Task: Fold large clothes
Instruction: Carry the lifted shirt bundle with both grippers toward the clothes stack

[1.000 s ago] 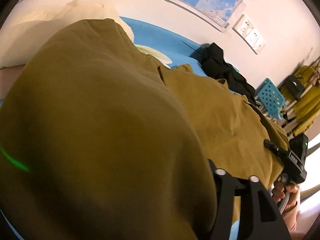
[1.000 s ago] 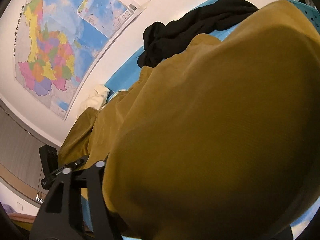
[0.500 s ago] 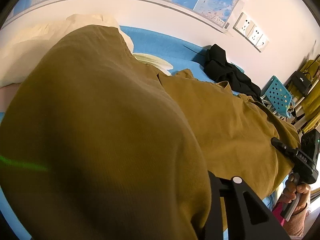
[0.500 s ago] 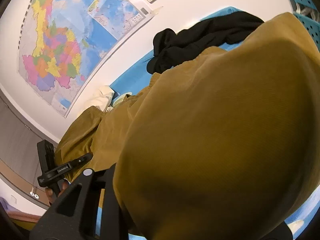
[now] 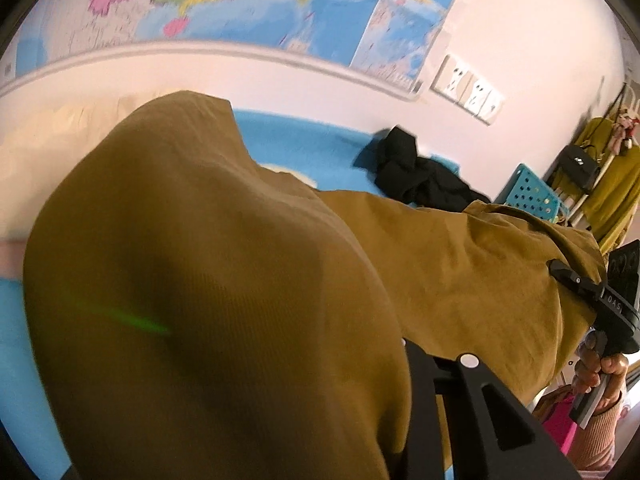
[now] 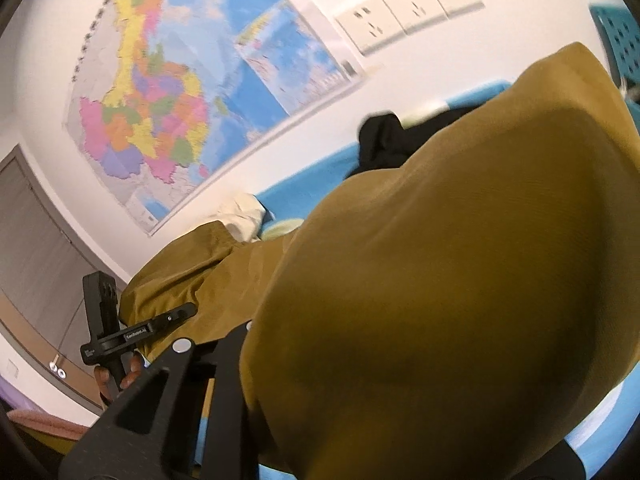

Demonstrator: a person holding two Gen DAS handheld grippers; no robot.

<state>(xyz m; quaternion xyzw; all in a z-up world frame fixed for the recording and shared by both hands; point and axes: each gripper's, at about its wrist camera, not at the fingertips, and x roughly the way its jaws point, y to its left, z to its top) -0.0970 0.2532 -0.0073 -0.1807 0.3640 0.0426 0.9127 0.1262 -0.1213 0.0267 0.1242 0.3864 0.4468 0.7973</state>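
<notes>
A large olive-brown corduroy garment (image 5: 224, 280) hangs stretched between my two grippers above a blue bed (image 5: 304, 144). It drapes over my left gripper (image 5: 400, 360) and hides the fingertips; only one black finger (image 5: 480, 412) shows. In the right wrist view the same garment (image 6: 460, 260) covers my right gripper (image 6: 256, 340), one black finger (image 6: 168, 392) showing. Each gripper is shut on an edge of the garment. The right gripper also shows in the left wrist view (image 5: 576, 284), the left gripper in the right wrist view (image 6: 160, 322).
A black garment (image 5: 416, 176) lies on the bed near the wall. Cream bedding (image 6: 244, 216) sits at the bed's head. A map (image 6: 180, 92) and sockets (image 6: 404, 12) are on the wall. A teal perforated crate (image 5: 528, 192) and hanging yellow clothes (image 5: 612, 184) stand beyond the bed.
Both grippers have risen and tilted upward with the garment; more of the wall and map shows, and the cloth hangs higher above the bed.
</notes>
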